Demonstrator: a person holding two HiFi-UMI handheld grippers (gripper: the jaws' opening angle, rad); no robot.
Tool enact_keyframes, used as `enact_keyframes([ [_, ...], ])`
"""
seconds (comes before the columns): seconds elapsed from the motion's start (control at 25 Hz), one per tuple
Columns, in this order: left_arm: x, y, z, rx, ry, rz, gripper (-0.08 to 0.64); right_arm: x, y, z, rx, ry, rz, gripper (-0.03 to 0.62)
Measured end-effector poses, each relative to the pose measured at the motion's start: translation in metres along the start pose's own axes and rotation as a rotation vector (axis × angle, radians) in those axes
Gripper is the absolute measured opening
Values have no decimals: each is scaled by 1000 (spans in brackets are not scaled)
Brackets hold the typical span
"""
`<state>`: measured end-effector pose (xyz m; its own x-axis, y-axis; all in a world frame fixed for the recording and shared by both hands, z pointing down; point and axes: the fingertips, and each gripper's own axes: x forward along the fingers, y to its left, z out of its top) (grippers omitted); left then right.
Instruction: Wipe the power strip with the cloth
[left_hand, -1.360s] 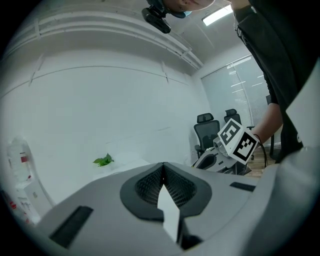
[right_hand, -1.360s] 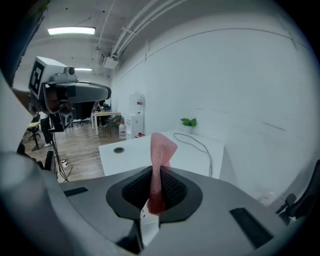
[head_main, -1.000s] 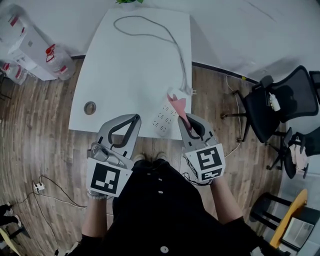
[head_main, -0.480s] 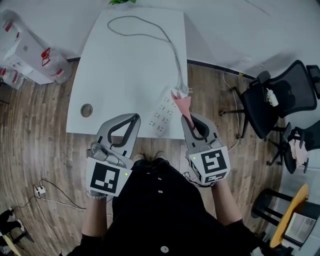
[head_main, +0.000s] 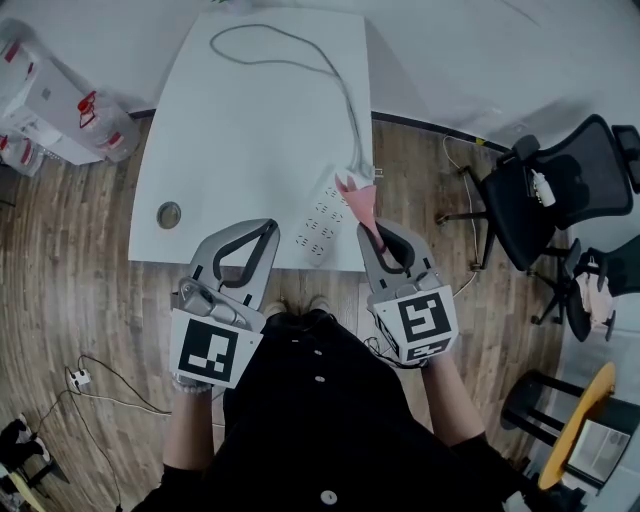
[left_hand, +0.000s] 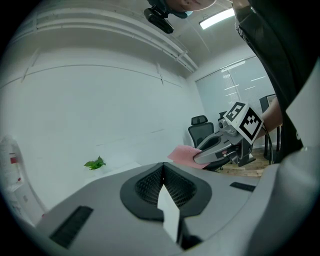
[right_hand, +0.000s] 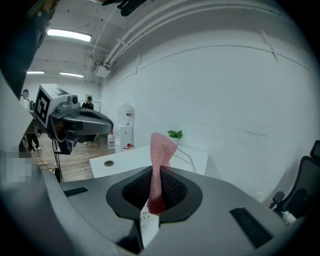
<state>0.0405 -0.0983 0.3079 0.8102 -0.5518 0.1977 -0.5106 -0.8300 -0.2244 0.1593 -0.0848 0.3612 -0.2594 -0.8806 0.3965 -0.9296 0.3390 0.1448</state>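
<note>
A white power strip (head_main: 322, 225) lies at the near right edge of the white table (head_main: 250, 140). Its grey cable (head_main: 300, 50) loops away to the table's far end. My right gripper (head_main: 373, 232) is shut on a pink cloth (head_main: 357, 201) that sticks up out of the jaws, just right of the strip's far end. In the right gripper view the cloth (right_hand: 161, 150) rises upright from between the jaws. My left gripper (head_main: 266, 228) hangs over the table's near edge, left of the strip, jaws together with nothing held. The left gripper view shows the pink cloth (left_hand: 182, 154).
A round cable grommet (head_main: 169, 214) sits in the table's near left corner. Black office chairs (head_main: 560, 195) stand on the wood floor to the right. White boxes and water bottles (head_main: 60, 100) are at the left. Loose wires (head_main: 85, 378) lie on the floor near my feet.
The table and strip have shifted slightly up and left in the head view. Both grippers keep about the same pose, with the cloth still clamped in the right one.
</note>
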Motion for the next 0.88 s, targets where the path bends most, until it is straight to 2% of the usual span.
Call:
enact_keyframes([
  [0.88,0,-3,3,-4,-4,-7,14,-2,5,10,-18,-9,10,54],
])
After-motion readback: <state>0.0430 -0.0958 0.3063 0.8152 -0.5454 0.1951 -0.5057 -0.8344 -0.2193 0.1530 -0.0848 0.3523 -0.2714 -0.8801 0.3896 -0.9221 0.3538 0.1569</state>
